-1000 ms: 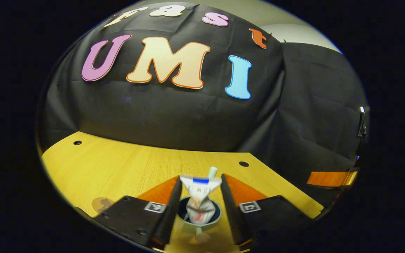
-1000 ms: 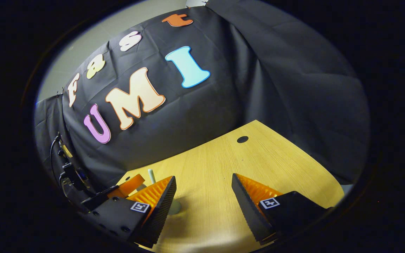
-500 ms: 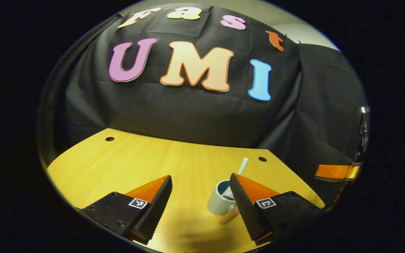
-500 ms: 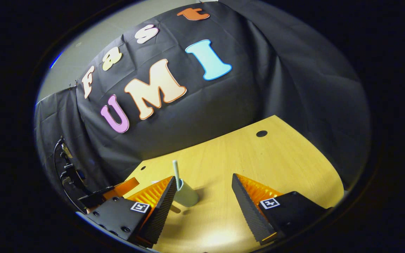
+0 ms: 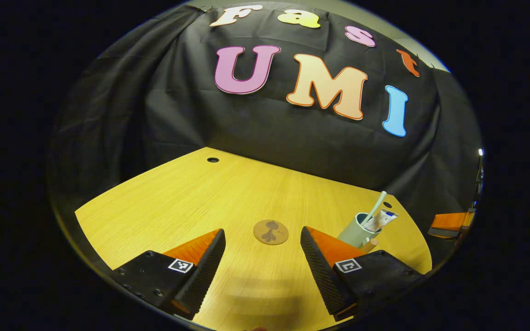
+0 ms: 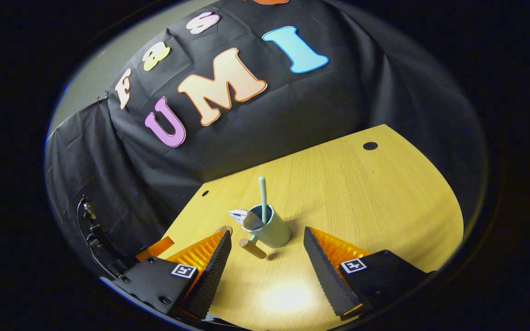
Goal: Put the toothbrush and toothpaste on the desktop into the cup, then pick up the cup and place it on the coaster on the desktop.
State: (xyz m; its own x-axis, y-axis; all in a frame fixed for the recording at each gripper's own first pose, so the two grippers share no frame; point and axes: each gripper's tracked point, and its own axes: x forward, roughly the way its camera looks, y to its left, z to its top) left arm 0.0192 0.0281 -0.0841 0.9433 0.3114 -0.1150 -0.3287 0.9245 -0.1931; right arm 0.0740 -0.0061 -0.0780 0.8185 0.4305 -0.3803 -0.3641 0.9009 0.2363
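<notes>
Left gripper view: the left gripper (image 5: 262,257) has its fingers apart, holding nothing, above the wooden desk (image 5: 177,197). The round coaster (image 5: 271,231) lies bare between them. The cup (image 5: 356,231), holding toothbrush (image 5: 377,209) and toothpaste (image 5: 381,219), stands right of it, apart.

Right gripper view: the right gripper (image 6: 267,262) has its fingers apart, empty. The cup (image 6: 270,228) with its wooden handle (image 6: 252,248) stands upright on the desk (image 6: 361,197) just ahead; toothbrush (image 6: 262,192) and toothpaste (image 6: 242,215) protrude.

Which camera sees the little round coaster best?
The left gripper view: the coaster lies flat on the desktop, whole and unblocked, just ahead of its open jaws. In the right gripper view only its edge peeks past a finger.
</notes>
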